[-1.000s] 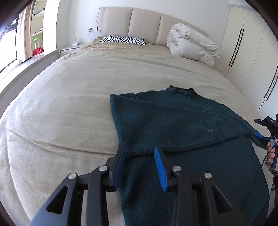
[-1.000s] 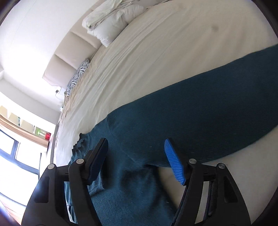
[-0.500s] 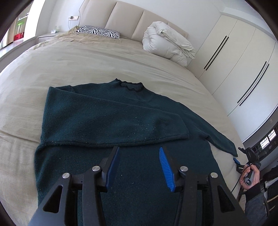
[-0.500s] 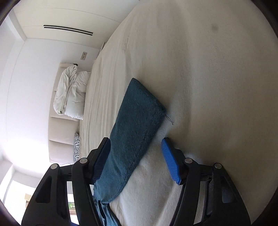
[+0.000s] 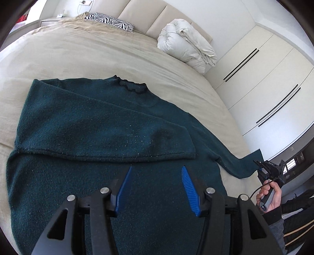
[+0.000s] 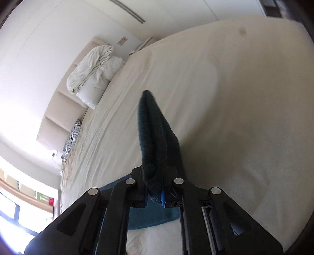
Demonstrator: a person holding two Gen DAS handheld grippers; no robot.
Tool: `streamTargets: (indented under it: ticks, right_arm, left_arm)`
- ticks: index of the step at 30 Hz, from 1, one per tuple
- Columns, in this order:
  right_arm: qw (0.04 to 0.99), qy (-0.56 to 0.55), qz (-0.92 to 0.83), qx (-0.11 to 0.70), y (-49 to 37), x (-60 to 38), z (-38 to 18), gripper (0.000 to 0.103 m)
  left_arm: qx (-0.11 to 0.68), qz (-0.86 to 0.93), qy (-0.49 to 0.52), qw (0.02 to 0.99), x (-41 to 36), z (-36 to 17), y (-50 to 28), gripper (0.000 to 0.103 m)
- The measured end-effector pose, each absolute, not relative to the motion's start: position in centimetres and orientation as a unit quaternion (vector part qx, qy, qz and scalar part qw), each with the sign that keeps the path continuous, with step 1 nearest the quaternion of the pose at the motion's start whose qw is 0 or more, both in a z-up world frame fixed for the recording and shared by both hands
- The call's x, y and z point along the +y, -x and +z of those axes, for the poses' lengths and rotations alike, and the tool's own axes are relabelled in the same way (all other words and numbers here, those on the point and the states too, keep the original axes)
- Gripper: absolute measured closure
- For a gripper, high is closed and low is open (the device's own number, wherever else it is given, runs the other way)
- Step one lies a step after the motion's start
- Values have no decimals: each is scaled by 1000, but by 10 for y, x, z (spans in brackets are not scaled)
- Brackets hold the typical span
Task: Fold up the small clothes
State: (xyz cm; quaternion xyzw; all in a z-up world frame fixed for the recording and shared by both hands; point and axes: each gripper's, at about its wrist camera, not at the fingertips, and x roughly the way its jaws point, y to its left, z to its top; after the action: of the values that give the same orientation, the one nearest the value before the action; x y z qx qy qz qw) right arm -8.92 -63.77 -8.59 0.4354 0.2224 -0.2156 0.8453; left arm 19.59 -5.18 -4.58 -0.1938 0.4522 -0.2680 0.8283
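Note:
A dark teal sweater lies flat on the beige bed, collar toward the headboard. One sleeve is folded across its chest. My left gripper hovers over the sweater's lower body; its jaws are opening and nothing is between the blue pads. The other sleeve stretches out to the bed's right edge. There a hand holds my right gripper, pinching the cuff. In the right wrist view the right gripper is shut on the sleeve end, which sticks out bunched ahead of the fingers.
A rolled white duvet and a zebra pillow lie by the padded headboard. White wardrobe doors stand along the bed's right side. A bright window shows low at the left in the right wrist view.
My right gripper closed on the sleeve end that lay between its open fingers. My left gripper swung right from the sweater's left edge to its middle, and its jaws widened.

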Motion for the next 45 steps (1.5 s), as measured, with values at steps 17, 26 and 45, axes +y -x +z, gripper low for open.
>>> streamTargets:
  ticks: [17,26,45]
  right_arm:
    - [921,16,-55,385,-10,-249,-117,96]
    - [921,19,-47,387,14,-232,-128,95]
    - [902,-227,3,368,66,-314,-128,33]
  left_arm:
    - [518,-353,353,695,-107,-80,-245,24]
    - [556,-352,334,674,-146,-88,-259,45]
    - [489,-372,166,771,-99,12,-278,94]
